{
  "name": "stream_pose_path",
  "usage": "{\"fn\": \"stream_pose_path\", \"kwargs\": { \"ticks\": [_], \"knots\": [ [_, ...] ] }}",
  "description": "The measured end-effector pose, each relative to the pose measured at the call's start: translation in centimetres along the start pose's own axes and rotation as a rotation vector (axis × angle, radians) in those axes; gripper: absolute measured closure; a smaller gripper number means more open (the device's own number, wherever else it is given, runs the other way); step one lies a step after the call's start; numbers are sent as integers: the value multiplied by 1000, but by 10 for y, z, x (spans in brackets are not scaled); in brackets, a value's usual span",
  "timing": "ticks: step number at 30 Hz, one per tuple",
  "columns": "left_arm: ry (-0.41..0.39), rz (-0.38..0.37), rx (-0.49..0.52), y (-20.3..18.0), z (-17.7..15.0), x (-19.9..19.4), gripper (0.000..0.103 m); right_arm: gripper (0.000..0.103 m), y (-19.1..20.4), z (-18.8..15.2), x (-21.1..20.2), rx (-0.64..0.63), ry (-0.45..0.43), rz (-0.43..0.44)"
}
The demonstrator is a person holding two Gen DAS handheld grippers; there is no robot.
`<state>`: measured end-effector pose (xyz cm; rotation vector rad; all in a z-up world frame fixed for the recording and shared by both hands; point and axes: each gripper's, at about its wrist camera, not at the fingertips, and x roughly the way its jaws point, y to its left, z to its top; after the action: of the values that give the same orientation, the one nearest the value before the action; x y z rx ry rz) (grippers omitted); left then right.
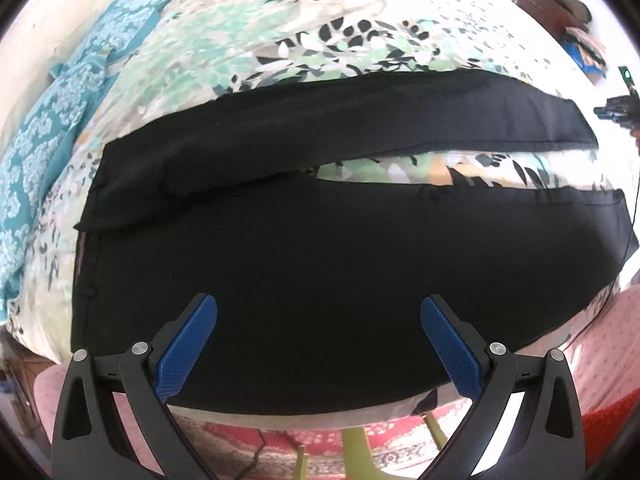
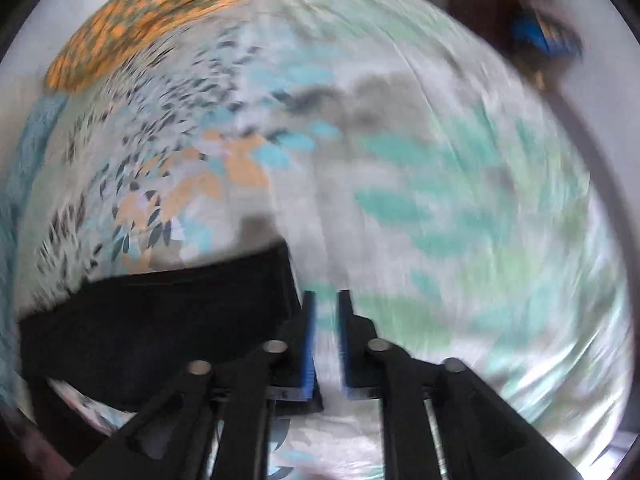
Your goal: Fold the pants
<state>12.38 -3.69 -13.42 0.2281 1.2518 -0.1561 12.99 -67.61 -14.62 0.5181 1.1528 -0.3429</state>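
Observation:
Black pants lie flat on a floral bedsheet, waist at the left, two legs running right with a narrow gap between them. My left gripper is wide open above the near leg, close to the bed's front edge, holding nothing. In the blurred right wrist view, a leg end of the pants lies at the lower left. My right gripper hovers just right of that leg end, its blue pads a narrow gap apart with only sheet between them.
Teal patterned pillows lie along the bed's left side. An orange patterned cushion sits at the far end. Below the bed edge are a red rug and green chair legs. Furniture with cloths stands at the far right.

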Motion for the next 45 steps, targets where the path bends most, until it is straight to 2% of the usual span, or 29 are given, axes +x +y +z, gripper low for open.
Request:
{"fn": "stream_pose_path", "kwargs": {
  "ticks": [2, 5, 7, 11, 13, 14, 15, 17, 19, 20, 23, 25, 28, 31, 33, 36, 37, 39, 42, 44, 45],
  "knots": [
    [-10, 14, 3, 0, 0, -2, 1, 36, -10, -4, -4, 47, -60, 25],
    [21, 14, -43, 9, 1, 6, 1, 35, -3, 5, 6, 54, -68, 72],
    [45, 4, -79, 14, 1, 12, 1, 35, 16, 17, 18, 9, -63, 102],
    [52, 16, -95, 21, -1, 16, 1, 37, 60, 33, 67, -146, 71, 25],
    [44, 32, -93, 27, 0, 16, 1, 52, 75, 33, 84, -181, 118, -6],
    [42, 38, -98, 32, 2, 17, 1, 69, 79, 34, 85, -194, 115, -14],
    [40, 51, -121, 41, 5, 19, 1, 79, 87, 35, 83, -206, 117, -22],
    [38, 55, -167, 56, 9, 23, 1, 85, 103, 37, 71, -269, 97, -43],
    [38, 62, -220, 75, 14, 29, 1, 85, 120, 41, 48, -333, 26, -63],
    [33, 72, -232, 80, 16, 30, 1, 85, 126, 46, 27, -345, -45, -58],
    [-30, 129, -253, 99, 30, 28, 1, 89, 134, 52, -14, -354, -211, -59],
    [-81, 173, -282, 113, 41, 28, 1, 90, 132, 53, -10, -336, -227, -78],
    [-85, 157, -301, 135, 65, 45, 1, 87, 118, 44, 22, -260, -148, -87],
    [-46, 94, -243, 157, 103, 66, 1, 73, 103, 31, 34, -180, -140, -58],
    [-21, 10, -210, 171, 133, 81, 1, 58, 96, 17, 33, -152, -152, -49],
    [90, -161, -195, 178, 181, 121, 1, 55, 93, 3, 30, -163, -154, -55],
    [126, -194, -191, 174, 195, 134, 1, 55, 93, -2, 29, -169, -147, -53],
    [170, -172, -159, 156, 215, 159, 1, 53, 93, -9, 27, -179, -137, -55],
    [216, -30, -96, 133, 232, 195, 2, 45, 93, -19, 22, -194, -134, -54],
    [259, -11, -92, 123, 231, 212, 18, 44, 92, -24, 19, -201, -136, -55],
    [223, 18, -96, 117, 229, 212, 20, 43, 90, -26, 18, -201, -133, -54]
  ]
}}
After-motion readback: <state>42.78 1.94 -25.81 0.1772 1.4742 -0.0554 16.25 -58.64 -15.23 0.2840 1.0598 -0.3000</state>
